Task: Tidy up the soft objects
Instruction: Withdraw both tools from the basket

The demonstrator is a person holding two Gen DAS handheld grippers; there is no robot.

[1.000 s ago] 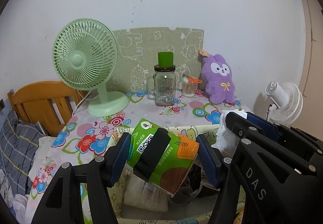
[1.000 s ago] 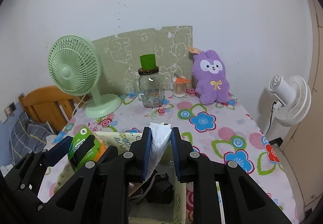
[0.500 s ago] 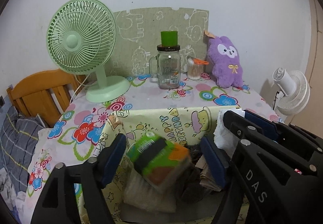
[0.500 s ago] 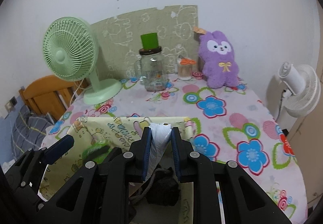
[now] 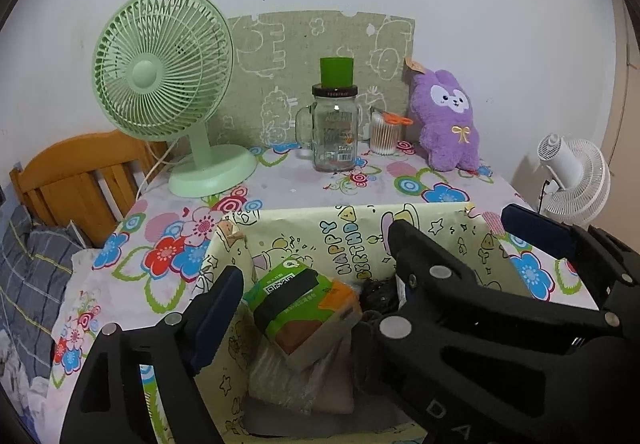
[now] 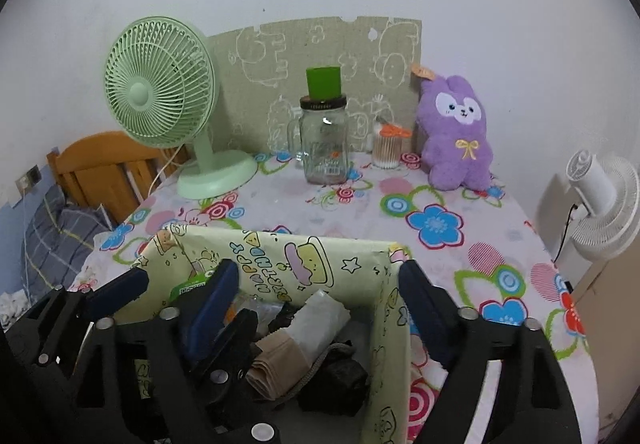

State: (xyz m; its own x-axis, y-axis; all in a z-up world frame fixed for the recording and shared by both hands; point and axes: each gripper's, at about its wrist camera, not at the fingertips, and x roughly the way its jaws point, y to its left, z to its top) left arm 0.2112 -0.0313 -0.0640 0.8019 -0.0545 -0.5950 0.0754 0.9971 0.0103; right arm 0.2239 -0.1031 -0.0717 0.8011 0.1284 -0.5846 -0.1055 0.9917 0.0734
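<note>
Both my grippers, left (image 5: pixel 312 308) and right (image 6: pixel 316 296), gape empty over the box (image 6: pixel 336 264); green tissue pack (image 5: pixel 304 308) and white packet (image 6: pixel 320 318) lie inside it.

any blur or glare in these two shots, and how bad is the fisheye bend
Left wrist view: sharp, soft even light, a small glint on the glass jar, table edges bowed, dark vignette in the corners. Right wrist view: equally sharp, no glare, white fan stretched near the rim.

I see a glossy plastic tissue pack (image 5: pixel 304 308), a paper-lined box (image 5: pixel 360 228), a fuzzy plush rabbit (image 5: pixel 450 119) — and a clear glass jar (image 5: pixel 334 135).
</note>
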